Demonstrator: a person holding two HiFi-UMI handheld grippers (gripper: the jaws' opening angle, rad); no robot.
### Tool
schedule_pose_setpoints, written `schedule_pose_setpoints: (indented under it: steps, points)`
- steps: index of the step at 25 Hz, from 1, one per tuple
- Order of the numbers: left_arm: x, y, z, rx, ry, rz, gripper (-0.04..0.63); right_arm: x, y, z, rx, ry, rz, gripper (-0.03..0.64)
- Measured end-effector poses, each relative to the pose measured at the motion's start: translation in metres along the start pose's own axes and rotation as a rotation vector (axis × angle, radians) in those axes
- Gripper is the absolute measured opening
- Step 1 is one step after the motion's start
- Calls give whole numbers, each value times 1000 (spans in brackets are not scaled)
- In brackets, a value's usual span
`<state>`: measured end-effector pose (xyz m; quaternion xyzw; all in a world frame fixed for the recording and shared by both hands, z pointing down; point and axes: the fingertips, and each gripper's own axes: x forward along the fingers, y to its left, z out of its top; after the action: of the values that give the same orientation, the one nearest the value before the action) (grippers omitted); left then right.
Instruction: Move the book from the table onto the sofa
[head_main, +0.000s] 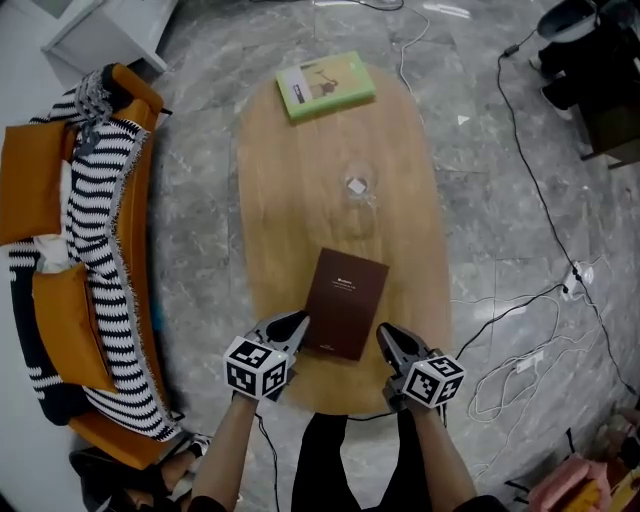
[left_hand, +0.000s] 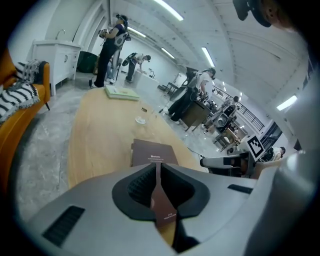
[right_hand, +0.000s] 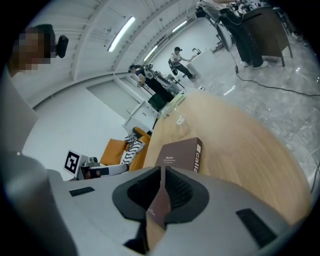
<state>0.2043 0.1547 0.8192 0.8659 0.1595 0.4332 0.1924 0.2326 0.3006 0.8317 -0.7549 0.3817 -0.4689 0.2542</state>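
A dark brown book (head_main: 345, 302) lies flat on the oval wooden table (head_main: 290, 190), near its front end. My left gripper (head_main: 297, 322) hovers at the book's near left corner, shut with nothing in it. At the near right corner my right gripper (head_main: 386, 336) is also shut and empty. In the left gripper view the book (left_hand: 152, 152) lies just beyond the closed jaws of the left gripper (left_hand: 158, 167). The right gripper view shows the book (right_hand: 180, 155) ahead of the right gripper (right_hand: 163, 171), its spine facing right. The orange sofa (head_main: 60, 250) with a striped throw stands left of the table.
A green book (head_main: 325, 85) lies at the table's far end and a small clear glass (head_main: 358, 185) stands mid-table. Cables (head_main: 520, 330) trail over the marble floor on the right. People and equipment fill the room's far side (left_hand: 200, 95).
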Motion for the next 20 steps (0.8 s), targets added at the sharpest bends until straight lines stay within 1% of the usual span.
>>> schedule_pose_setpoints:
  steps: [2, 5, 8, 10, 12, 17, 20]
  points:
    - [9, 11, -9, -19, 23, -2, 27, 8, -10, -7, 14, 19, -4, 27]
    - [21, 25, -23, -53, 57, -17, 69, 19, -24, -16, 33, 35, -16, 28]
    - [33, 37, -39, -81, 96, -38, 96, 28, -35, -24, 59, 46, -22, 28]
    - [41, 43, -50, -97, 126, -62, 108, 33, -41, -30, 76, 57, -21, 32]
    - [48, 47, -59, -116, 150, -93, 119, 38, -46, -36, 95, 69, -20, 62]
    - [60, 55, -68, -179, 167, -151, 139, 47, -57, -48, 141, 84, -22, 103]
    - [66, 56, -72, -206, 186, -197, 146, 53, -58, -53, 168, 87, -13, 104]
